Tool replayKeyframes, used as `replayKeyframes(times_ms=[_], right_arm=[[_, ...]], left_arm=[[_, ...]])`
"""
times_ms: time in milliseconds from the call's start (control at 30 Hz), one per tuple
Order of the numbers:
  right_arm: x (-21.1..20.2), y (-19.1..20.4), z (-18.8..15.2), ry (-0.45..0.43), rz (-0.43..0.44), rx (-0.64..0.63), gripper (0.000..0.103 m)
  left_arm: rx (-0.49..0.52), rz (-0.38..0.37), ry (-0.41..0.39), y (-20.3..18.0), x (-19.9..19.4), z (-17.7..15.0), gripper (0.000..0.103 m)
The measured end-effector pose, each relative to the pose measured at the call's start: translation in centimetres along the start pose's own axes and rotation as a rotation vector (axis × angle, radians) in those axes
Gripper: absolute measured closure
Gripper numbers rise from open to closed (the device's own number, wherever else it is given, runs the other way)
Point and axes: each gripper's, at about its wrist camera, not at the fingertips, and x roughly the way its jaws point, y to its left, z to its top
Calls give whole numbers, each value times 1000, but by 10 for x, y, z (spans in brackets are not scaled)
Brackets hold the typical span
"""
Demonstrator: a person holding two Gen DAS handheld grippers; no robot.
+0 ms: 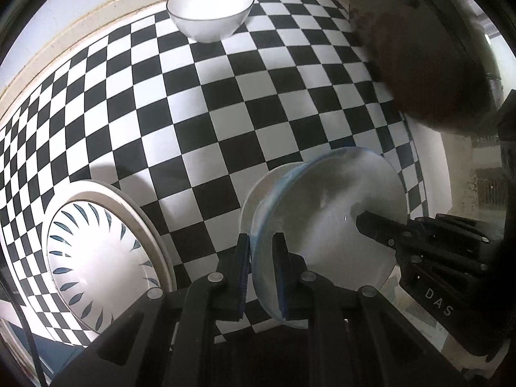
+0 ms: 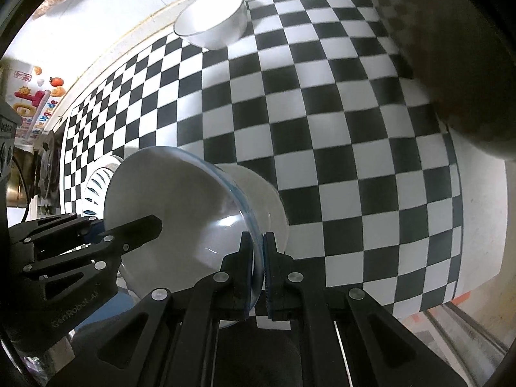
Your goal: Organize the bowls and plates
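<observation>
Holding the blue-rimmed bowl [image 1: 325,216] tilted above the checkered desk [image 1: 200,122], the left gripper [image 1: 262,274] and right gripper [image 2: 258,274] each have their fingers closed on opposite rim sides, probably to carry it steadily toward the patterned plate [image 1: 96,258].

Bowl [image 1: 210,13] far back on the cloth [image 1: 225,113]; patterned plate [image 1: 96,264] front-left.
</observation>
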Motion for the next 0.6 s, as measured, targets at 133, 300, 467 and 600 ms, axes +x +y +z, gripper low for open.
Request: replayKeyframes(times_ms=[133, 300, 467, 600], right_arm=[[11, -4, 1, 18, 10, 11, 96], [22, -7, 4, 34, 8, 10, 96], [30, -8, 9, 50, 1, 3, 96], [38, -8, 12, 69, 0, 2, 95]], left_arm=[[-7, 10, 16, 1, 9, 3, 91], [-6, 26, 34, 2, 21, 5, 91], [-11, 37, 53, 3, 33, 7, 91], [-11, 50, 51, 5, 38, 8, 91]])
